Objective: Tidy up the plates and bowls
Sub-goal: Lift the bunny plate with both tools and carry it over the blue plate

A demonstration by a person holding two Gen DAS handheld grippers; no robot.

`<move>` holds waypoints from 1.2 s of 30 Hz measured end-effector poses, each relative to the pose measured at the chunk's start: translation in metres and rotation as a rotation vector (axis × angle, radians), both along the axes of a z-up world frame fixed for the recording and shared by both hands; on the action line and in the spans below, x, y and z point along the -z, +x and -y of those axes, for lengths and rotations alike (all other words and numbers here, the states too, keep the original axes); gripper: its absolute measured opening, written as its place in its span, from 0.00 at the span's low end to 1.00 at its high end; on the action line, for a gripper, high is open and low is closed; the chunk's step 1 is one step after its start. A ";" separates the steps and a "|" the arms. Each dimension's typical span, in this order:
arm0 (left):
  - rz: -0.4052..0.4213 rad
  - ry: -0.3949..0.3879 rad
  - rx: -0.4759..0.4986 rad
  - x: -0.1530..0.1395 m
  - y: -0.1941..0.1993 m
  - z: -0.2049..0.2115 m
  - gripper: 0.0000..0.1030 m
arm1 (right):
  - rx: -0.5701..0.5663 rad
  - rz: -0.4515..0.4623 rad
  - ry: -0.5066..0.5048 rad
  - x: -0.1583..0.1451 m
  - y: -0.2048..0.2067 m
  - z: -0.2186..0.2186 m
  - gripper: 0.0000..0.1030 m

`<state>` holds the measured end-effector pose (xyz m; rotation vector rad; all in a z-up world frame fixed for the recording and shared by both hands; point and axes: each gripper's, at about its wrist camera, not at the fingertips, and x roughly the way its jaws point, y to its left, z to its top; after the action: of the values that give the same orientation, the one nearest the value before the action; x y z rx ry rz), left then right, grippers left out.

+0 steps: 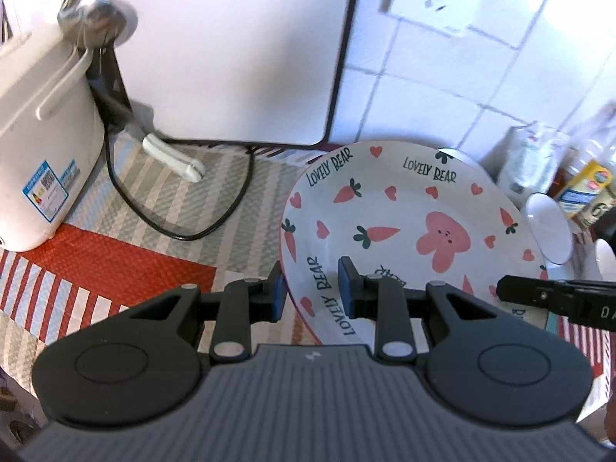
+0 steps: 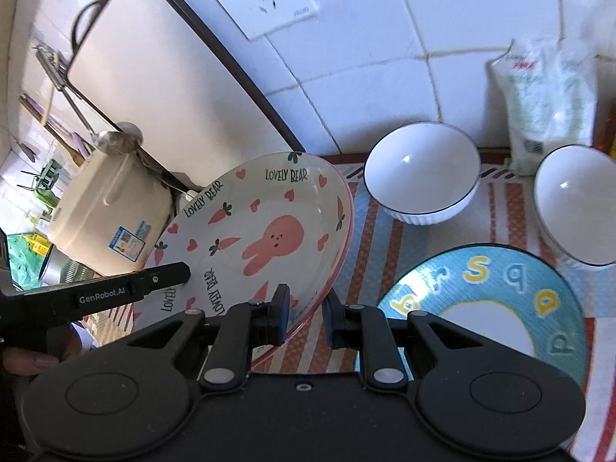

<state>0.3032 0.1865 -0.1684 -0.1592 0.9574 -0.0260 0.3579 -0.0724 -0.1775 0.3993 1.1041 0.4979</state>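
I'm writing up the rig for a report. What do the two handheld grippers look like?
The left gripper and the right gripper look the same: matte black, with two round side lobes, silver pivot pins, linkage arms and blue-padded fingers. The base is ribbed. White "GenRobot.AI" lettering runs along the left gripper's finger.

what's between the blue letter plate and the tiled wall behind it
Two white bowls stand on the striped mat beyond the blue letter plate, in the right wrist view.
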 end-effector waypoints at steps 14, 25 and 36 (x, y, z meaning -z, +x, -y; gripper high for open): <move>0.039 -0.019 0.095 -0.036 -0.047 0.055 0.25 | 0.037 0.042 -0.026 -0.045 -0.051 0.054 0.22; -0.003 -0.041 0.156 -0.020 -0.069 0.100 0.25 | 0.078 -0.005 -0.047 -0.040 -0.086 0.099 0.22; -0.076 -0.033 0.195 0.010 -0.079 0.127 0.25 | 0.109 -0.079 -0.062 -0.013 -0.108 0.122 0.22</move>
<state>0.2244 0.0595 -0.1787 -0.0969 1.0456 -0.2163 0.2501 -0.1947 -0.1642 0.4257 1.1642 0.3531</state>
